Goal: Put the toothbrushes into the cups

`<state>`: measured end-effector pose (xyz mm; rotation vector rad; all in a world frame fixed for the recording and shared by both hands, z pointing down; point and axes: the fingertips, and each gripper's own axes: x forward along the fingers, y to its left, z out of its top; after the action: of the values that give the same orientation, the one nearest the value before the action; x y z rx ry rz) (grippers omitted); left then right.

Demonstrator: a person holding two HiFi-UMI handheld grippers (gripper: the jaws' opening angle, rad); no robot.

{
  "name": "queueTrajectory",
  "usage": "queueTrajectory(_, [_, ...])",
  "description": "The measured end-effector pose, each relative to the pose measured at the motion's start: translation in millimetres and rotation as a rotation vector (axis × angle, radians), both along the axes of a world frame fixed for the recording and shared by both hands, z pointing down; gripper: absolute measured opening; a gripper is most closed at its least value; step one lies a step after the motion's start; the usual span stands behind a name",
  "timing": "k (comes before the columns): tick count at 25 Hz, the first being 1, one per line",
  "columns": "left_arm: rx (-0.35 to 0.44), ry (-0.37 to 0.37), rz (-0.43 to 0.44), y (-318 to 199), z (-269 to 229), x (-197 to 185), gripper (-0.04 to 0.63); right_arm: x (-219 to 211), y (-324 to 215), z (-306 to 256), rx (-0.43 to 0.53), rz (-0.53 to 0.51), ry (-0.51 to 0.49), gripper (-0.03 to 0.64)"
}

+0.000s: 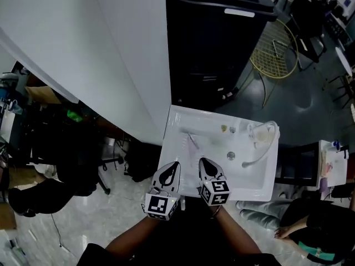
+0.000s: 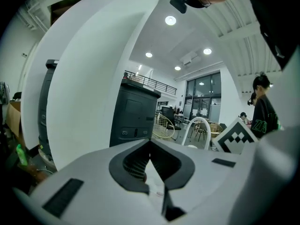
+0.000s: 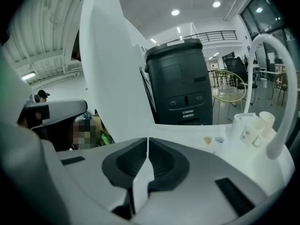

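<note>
The left hand-held gripper (image 1: 175, 165) and right hand-held gripper (image 1: 203, 162) hover at the near rim of the white sink (image 1: 260, 188), both pinched shut on nothing. A pale pink toothbrush (image 1: 192, 143) lies just beyond them, and the white cups (image 1: 259, 135) sit far right. Looks pre-grab to me: next up, open a jaw and reach for the brush.

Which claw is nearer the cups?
The right claw, over the sink; the cups stand at its far right, and the left claw is further left.
</note>
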<state>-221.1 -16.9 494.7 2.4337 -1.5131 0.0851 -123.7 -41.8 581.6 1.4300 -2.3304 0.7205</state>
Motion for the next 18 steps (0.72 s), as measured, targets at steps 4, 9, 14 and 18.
queueTrajectory(4, [-0.034,-0.013,-0.011,-21,11,12,0.014,2,-22,27,-0.050,-0.020,-0.004,0.021])
queueTrajectory(9, [-0.068,-0.038,-0.020,-43,24,18,0.014,-5,-46,64,-0.121,-0.044,0.000,0.021])
queueTrajectory(14, [-0.108,-0.022,-0.032,-60,39,24,0.014,-6,-58,110,-0.214,-0.085,0.043,0.021])
queueTrajectory(18, [-0.129,-0.038,-0.047,-68,49,23,0.014,-8,-67,140,-0.283,-0.091,0.054,0.021])
